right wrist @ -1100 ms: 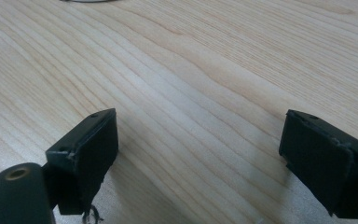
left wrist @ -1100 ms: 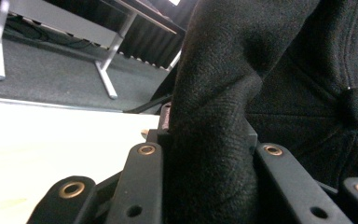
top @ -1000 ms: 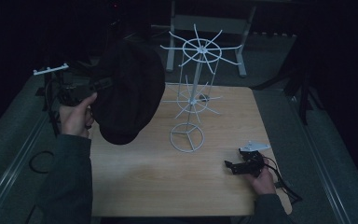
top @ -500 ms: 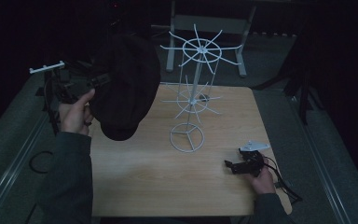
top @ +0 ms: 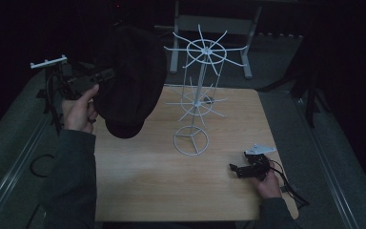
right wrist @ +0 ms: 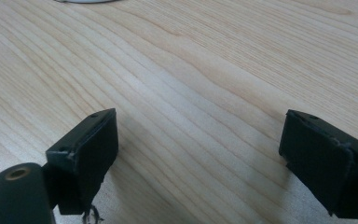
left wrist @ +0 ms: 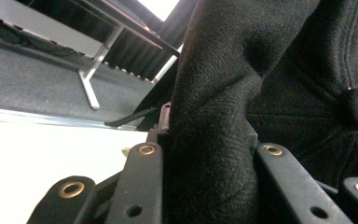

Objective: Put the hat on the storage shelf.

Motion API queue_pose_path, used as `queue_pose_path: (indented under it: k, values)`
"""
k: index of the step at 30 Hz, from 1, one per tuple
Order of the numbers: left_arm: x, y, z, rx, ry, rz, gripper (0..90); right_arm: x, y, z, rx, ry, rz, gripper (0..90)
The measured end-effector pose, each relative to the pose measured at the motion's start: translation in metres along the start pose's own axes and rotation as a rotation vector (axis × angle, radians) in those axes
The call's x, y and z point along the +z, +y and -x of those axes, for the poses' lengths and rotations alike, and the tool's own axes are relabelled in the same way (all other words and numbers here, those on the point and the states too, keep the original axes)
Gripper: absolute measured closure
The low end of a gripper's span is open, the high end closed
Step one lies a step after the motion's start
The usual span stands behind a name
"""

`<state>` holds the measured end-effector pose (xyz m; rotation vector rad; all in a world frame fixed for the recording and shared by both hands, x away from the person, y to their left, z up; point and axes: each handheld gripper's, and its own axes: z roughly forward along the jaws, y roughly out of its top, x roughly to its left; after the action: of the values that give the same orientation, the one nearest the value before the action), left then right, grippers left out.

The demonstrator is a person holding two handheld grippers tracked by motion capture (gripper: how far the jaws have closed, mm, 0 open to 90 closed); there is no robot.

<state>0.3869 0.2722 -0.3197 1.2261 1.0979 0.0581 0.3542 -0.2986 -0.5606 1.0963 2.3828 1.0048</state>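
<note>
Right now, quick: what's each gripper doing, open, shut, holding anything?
Left gripper: shut on the black cap, held up off the table beside the white wire rack.
Right gripper: open, empty, low over the wooden table.

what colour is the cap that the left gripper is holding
Black; the cap shows best in the left gripper view, clamped in the left gripper.

Black cap [top: 131, 81], white wire rack [top: 196, 102], pale wood-grain table [top: 171, 186].
</note>
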Motion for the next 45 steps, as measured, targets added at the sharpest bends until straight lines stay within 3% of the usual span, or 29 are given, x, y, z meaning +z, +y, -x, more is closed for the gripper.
queue_pose_path:
  k: [22,30,37,45]
  values:
    - [0.045,0.008,0.021,0.031,-0.056,-0.024,73.1,0.000,0.000,0.000,0.000,0.000,0.000,11.5]
    - [0.074,-0.002,0.018,0.039,-0.047,-0.101,72.9,0.000,0.000,0.000,-0.001,0.000,-0.001,11.5]
    - [0.094,-0.015,0.008,0.034,-0.030,-0.214,71.3,0.000,0.000,0.000,-0.001,0.000,-0.001,11.6]
    - [0.101,-0.020,0.005,0.043,-0.005,-0.245,63.1,0.000,0.000,0.000,0.002,0.000,-0.001,11.6]
